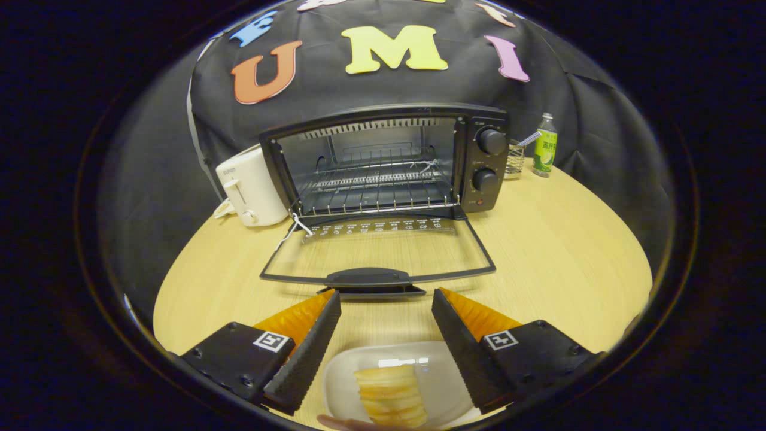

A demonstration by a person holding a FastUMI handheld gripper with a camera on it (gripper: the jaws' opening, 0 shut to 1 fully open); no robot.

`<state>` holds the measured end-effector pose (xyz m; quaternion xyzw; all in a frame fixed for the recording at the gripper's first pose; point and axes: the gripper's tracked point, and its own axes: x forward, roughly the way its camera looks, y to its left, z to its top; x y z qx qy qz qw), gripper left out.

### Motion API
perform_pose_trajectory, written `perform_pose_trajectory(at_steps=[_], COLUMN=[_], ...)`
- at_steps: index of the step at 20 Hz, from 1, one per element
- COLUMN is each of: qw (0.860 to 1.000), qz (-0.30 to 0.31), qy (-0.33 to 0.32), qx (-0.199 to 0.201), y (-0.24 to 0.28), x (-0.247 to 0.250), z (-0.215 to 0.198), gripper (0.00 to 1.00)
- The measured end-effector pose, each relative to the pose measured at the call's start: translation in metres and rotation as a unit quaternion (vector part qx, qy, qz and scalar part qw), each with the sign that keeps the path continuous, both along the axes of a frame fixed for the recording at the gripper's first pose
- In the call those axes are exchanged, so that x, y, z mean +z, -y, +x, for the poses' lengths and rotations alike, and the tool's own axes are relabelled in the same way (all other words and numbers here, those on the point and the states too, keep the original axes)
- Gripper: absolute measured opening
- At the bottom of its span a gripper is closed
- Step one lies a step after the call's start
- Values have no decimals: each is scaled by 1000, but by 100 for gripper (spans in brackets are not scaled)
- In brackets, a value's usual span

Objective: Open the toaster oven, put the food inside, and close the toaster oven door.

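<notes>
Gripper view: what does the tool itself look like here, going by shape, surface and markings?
The tool has two wedge-shaped fingers that taper toward their tips. Their inner faces carry ribbed, textured pads. Each finger is mounted on a dark block fixed with screws, and each block bears a small square black-and-white fiducial marker on top. No cables are visible.
</notes>
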<state>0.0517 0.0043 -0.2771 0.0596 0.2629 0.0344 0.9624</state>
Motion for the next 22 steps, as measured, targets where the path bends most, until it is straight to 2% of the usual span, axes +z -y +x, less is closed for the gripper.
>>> perform_pose_trajectory(at_steps=[6,11,14,17,21,22], qw=[995,989,988,993,997,998], qz=[-47,-104,-125,-111,-72,-61], qy=[91,104,88,50,-12,-4], qx=[-3,-7,25,2,-3,-5], y=[17,19,5,15,18,16], x=[14,-1,-21,-43,-70,-68], z=[-66,-103,-111,-109,-106,-103], gripper=[100,100,100,100,100,100])
